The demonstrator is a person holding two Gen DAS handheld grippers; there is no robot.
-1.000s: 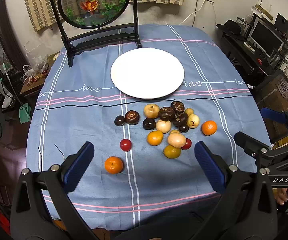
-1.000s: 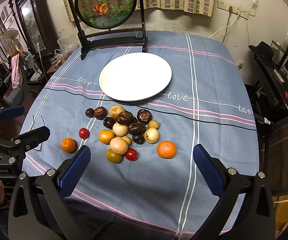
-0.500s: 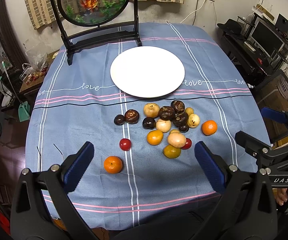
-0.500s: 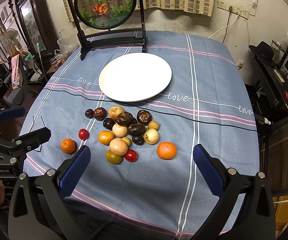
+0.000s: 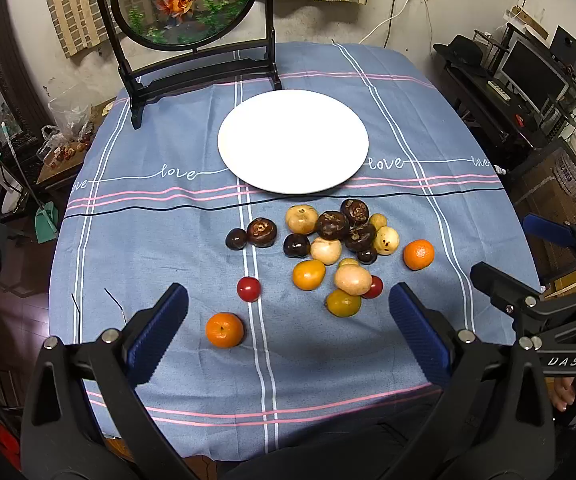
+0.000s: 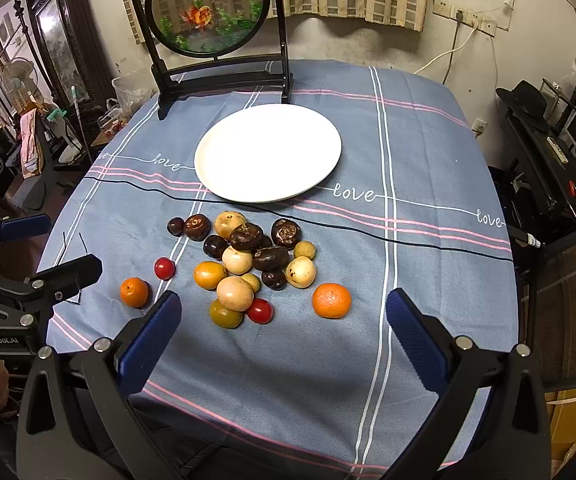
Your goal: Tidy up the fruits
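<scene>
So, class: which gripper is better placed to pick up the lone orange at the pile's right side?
Right. The orange lies near the open right gripper; the left gripper sits nearer the other orange.

The blue tablecloth (image 6: 428, 264) beyond the jaws repeats "love" in white script. The left gripper (image 6: 27, 276) body reads "GenRobot.AI". The right gripper (image 5: 536, 268) shows "DAS".

White plate (image 5: 292, 142); blue tablecloth (image 5: 167, 232) striped pink and white; orange tangerine (image 5: 224, 330).
</scene>
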